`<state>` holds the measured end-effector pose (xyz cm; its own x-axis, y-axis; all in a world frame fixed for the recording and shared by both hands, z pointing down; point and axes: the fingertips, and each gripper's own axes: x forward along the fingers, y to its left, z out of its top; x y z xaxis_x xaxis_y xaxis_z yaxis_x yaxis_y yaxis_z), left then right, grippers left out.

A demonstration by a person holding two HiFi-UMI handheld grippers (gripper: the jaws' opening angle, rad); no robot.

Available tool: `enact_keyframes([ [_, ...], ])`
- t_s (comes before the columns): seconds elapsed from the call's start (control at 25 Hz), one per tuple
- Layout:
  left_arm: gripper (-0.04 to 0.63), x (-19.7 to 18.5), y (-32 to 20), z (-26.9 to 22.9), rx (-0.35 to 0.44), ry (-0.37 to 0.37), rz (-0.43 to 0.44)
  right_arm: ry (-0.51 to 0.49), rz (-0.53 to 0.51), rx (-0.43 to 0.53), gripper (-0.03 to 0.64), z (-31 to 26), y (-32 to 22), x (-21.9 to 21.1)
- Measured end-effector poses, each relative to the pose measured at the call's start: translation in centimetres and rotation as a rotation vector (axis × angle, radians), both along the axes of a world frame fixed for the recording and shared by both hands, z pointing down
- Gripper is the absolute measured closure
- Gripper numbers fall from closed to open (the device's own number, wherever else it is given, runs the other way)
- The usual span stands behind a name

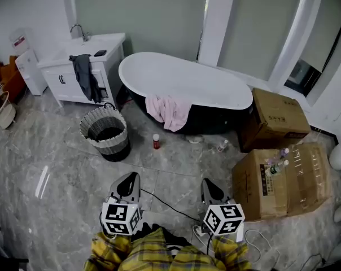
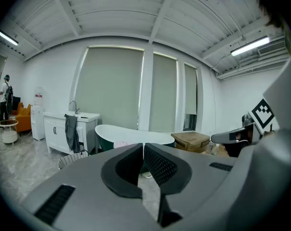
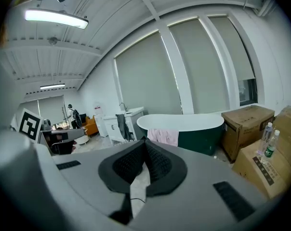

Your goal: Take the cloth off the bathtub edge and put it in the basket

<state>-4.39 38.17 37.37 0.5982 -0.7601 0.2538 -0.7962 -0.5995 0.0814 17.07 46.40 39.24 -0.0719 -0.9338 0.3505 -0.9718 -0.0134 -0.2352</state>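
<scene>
Draped over near rim of white oval bathtub (image 1: 184, 77), right of round grey woven basket (image 1: 114, 144): crumpled pink cloth (image 1: 169, 110); left tongs (image 1: 130, 178) and right tongs (image 1: 208, 184) both closed, empty, well short of it

Soft pink cloth (image 1: 169, 110): limp, matt fabric. Oval bathtub (image 1: 215, 89): smooth, glossy white inside, dark glossy shell. Round woven basket (image 1: 115, 141): coarse wicker weave. Grey marble-patterned floor (image 1: 46, 174): polished, reflective. Brown boxes (image 1: 280, 114): matt cardboard. Left gripper fingers (image 2: 160, 166): matt black, dimpled pads.
</scene>
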Motion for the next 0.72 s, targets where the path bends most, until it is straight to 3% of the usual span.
enact_keyframes([
  [0.72, 0.568, 2.2, -2.3, 1.6, -0.032, -0.015, -0.068, -0.026, -0.105, -0.013, 0.592, 2.0, -3.3, 1.8],
])
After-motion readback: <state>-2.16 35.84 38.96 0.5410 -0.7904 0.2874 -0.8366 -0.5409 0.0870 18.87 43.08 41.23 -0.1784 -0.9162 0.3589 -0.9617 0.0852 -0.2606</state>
